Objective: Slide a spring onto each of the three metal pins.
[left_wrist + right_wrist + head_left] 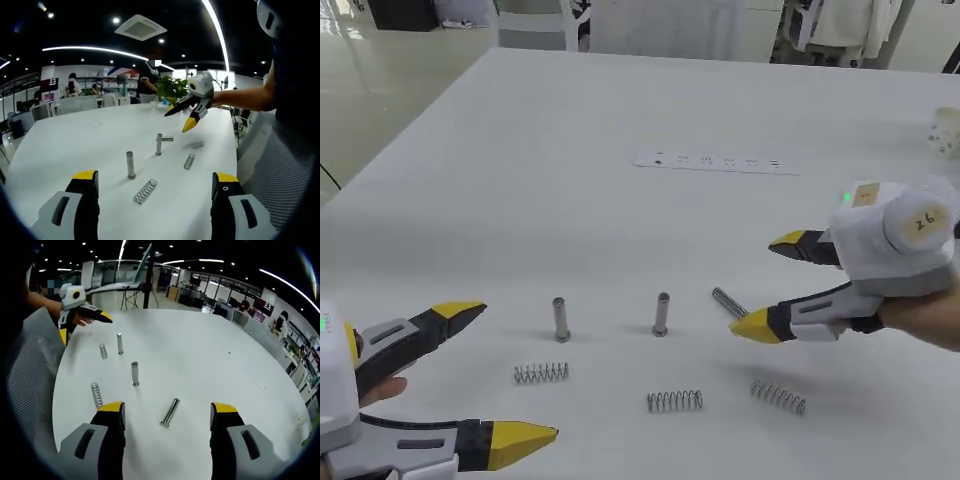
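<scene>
Open office w/ white table (620, 120) (ceiling strip lights (100, 49)).

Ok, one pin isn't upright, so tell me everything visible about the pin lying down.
The lying pin is a slim, shiny silver metal rod with a wider foot at one end. It lies flat on the white table, bare of any spring, just ahead of the open right gripper, which does not touch it.

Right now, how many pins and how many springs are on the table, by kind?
Metal pins: 3, two upright, one lying flat.
Springs: 3, all lying loose, none on a pin.
Total: 6.
</scene>
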`<state>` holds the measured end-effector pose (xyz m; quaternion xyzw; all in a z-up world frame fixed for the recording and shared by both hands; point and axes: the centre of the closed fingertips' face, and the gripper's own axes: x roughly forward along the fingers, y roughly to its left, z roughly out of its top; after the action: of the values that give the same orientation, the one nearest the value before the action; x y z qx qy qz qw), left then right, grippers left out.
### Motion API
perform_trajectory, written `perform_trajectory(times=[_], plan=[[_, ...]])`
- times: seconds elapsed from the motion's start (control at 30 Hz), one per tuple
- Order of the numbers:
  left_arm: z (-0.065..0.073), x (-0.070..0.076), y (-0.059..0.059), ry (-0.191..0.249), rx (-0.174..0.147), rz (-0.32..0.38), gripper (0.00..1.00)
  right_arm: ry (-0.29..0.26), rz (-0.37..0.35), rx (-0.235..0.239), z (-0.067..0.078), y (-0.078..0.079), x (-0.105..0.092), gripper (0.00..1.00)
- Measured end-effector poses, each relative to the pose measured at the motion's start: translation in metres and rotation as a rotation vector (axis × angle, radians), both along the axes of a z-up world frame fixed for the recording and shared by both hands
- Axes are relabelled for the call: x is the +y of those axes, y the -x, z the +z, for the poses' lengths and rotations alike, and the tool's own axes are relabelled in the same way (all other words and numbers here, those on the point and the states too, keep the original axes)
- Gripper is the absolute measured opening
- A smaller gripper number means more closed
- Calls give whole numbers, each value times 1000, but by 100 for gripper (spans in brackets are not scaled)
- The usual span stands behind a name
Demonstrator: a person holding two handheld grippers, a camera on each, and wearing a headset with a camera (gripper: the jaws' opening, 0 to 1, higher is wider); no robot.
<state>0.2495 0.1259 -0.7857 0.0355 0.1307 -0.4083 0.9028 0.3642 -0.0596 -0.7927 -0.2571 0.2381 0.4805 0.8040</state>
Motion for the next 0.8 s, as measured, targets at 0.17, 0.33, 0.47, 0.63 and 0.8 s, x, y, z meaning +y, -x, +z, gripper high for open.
perform_trajectory(times=[0.17, 0.33, 0.47, 0.63, 0.8], plan=[[-1, 4, 1, 0, 2, 11, 90, 36, -20, 24, -8, -9, 5, 60], [-1, 5, 1, 3, 5, 15, 90, 66, -43, 52, -17, -15, 11, 52], [-1, 6, 2, 3, 4, 18, 90, 94, -73, 67, -26, -23, 12, 46], [-2, 7, 3, 4, 6, 22, 90, 113, -112, 102, -33, -28, 11, 36], [-3, 7, 3, 4, 10, 23, 89, 126, -149, 140, -41, -32, 12, 27]])
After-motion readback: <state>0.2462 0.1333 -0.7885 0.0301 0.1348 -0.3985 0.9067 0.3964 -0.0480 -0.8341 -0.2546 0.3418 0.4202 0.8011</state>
